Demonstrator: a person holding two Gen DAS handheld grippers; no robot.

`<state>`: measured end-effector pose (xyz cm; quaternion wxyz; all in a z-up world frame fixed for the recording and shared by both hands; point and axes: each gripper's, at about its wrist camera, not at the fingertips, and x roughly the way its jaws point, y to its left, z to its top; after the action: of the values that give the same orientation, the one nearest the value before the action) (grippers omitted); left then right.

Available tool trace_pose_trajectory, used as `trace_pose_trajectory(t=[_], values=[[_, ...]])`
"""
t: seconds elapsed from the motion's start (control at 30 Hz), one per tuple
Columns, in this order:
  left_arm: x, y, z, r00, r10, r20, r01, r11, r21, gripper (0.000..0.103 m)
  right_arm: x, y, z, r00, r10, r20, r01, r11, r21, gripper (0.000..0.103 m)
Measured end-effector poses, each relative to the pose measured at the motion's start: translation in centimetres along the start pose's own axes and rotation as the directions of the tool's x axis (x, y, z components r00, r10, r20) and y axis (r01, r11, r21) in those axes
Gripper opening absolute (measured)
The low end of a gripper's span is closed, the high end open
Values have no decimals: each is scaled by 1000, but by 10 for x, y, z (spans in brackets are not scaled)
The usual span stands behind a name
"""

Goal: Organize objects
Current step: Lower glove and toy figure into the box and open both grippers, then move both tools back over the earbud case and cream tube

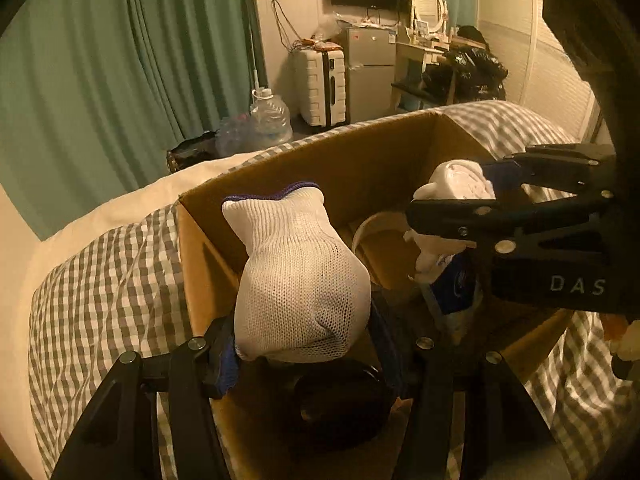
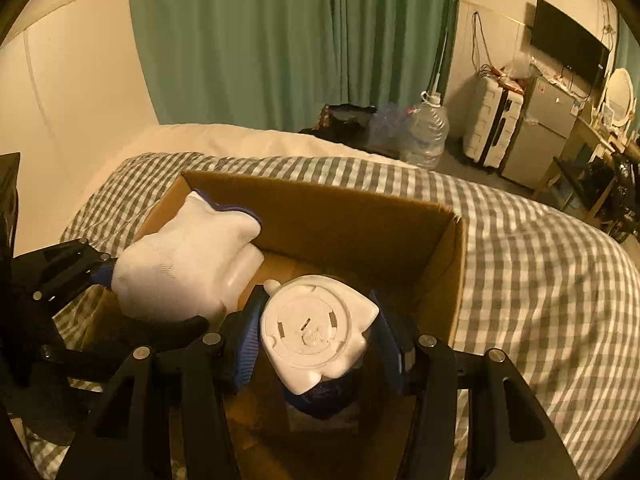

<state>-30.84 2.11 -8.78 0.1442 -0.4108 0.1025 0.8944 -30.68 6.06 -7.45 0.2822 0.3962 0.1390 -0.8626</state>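
An open cardboard box (image 1: 320, 168) (image 2: 360, 216) sits on the checked bedcover. My left gripper (image 1: 304, 344) is shut on a white knitted glove (image 1: 300, 280) and holds it over the box's left part; the glove (image 2: 180, 268) also shows in the right wrist view. My right gripper (image 2: 316, 340) is shut on the white top of a spray bottle (image 2: 316, 336) with a blue body, held over the box. In the left wrist view the right gripper (image 1: 452, 188) and the bottle (image 1: 456, 184) are at the right. A dark round object (image 1: 340, 404) lies in the box under the glove.
The checked bedcover (image 2: 540, 280) surrounds the box, with a white sheet (image 2: 240, 136) behind. Beyond the bed are a green curtain (image 2: 280, 40), a water jug (image 2: 428, 132), a white suitcase (image 2: 492, 128) and a small fridge (image 2: 540, 132).
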Motion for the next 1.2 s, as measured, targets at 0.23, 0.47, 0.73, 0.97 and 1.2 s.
trace_pose_trajectory(t=[0.23, 0.47, 0.73, 0.97, 1.2], values=[[-49, -13, 7, 1000, -14, 24, 14, 1000, 8, 89, -57, -13, 4, 996, 6, 92, -12, 997, 71, 72], [-137, -14, 19, 990, 29, 140, -27, 1000, -15, 97, -151, -3, 15, 982, -94, 164, 89, 995, 34, 79], [-229, -14, 13, 976, 92, 197, -85, 996, -41, 101, -242, 33, -3, 968, -92, 235, 99, 995, -21, 80], [-272, -12, -15, 957, 229, 181, -207, 969, -131, 103, -286, 68, -30, 962, -106, 252, 126, 990, -65, 85], [-263, -15, -66, 952, 215, 218, -181, 969, -166, 103, -290, 87, -72, 967, -80, 243, 100, 993, -68, 90]])
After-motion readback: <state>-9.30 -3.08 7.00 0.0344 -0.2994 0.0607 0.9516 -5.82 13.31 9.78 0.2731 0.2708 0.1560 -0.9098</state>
